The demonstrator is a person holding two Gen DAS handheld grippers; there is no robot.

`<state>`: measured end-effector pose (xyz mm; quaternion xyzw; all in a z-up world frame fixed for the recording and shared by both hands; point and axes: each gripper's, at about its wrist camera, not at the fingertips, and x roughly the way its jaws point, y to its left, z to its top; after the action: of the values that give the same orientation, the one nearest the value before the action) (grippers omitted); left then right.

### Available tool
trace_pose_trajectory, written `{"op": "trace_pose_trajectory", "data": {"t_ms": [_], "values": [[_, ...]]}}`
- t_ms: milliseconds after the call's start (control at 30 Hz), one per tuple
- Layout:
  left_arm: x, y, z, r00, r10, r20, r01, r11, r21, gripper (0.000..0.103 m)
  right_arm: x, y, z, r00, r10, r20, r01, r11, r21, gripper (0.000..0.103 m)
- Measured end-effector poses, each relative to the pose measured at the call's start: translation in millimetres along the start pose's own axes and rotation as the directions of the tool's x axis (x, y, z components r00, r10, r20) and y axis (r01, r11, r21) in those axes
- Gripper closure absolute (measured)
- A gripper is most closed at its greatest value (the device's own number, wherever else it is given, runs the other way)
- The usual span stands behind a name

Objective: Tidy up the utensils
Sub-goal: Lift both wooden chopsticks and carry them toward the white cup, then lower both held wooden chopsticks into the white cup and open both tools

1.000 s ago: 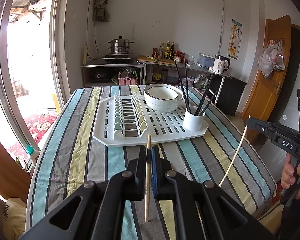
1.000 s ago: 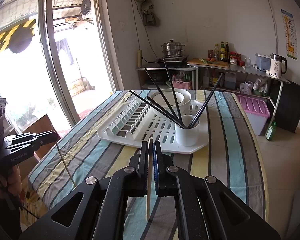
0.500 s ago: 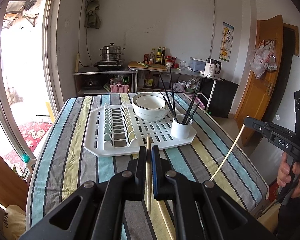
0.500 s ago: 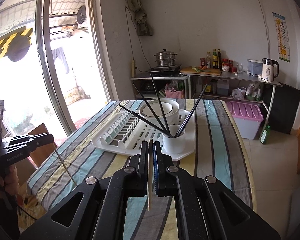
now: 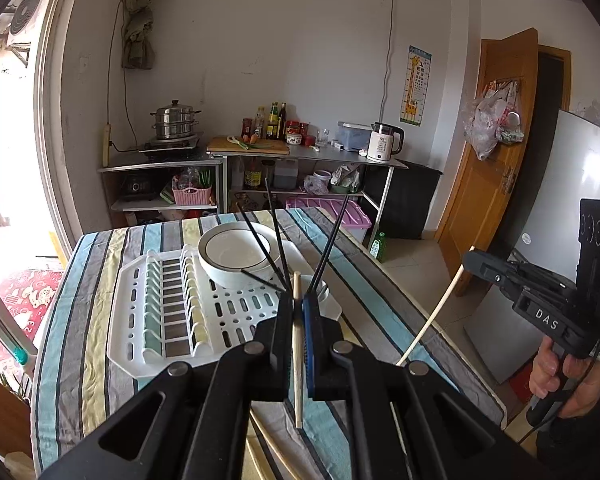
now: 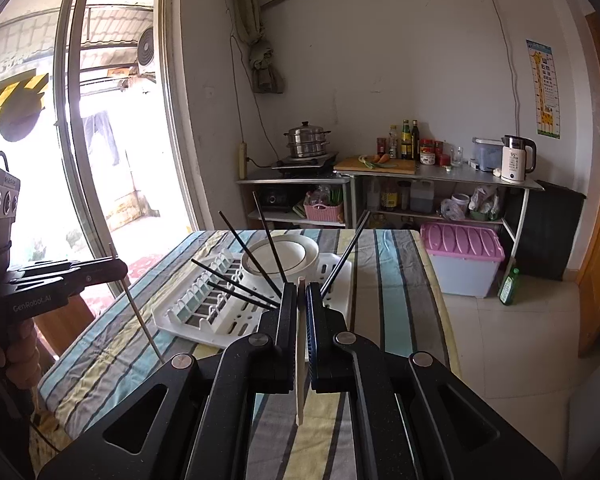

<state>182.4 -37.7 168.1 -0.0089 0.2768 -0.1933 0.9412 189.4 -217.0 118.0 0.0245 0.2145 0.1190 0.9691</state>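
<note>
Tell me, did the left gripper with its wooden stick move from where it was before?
Yes. The left gripper rose and drew back: the drying rack now looks smaller and lower.

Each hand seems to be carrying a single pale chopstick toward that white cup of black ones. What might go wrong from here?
Each chopstick is pinched at one spot only, so the one in the left tool or right tool might pivot or slip.

The black chopsticks fan outward from the white cup, so an incoming wooden chopstick may knock them.

The cup looks light and could tip off the white drying rack.
</note>
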Motion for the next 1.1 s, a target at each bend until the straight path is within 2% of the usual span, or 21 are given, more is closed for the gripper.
{"op": "trace_pose_trajectory", "data": {"t_ms": [267,600,1100], "values": [[15.7,-1.8,48.4,0.999,0.003,0.052,-0.003,1.000,0.009,0.098,21.5,-8.7,21.9,1.000,0.004,0.015,-0.003,1.000,-0.001,0.099],[56.9,-3.9,85.2,0.999,0.022,0.048,-0.023,0.999,0.025,0.098,50.6,-13.5,40.0,1.000,0.019,0.023,-0.019,1.000,0.011,0.099],[123.3,-11.1,109.8,0.999,0.047,-0.014,-0.046,0.997,0.065,0.098,88.0,-23.2,63.3,0.997,0.061,0.051,-0.063,0.997,0.039,0.099]]}}
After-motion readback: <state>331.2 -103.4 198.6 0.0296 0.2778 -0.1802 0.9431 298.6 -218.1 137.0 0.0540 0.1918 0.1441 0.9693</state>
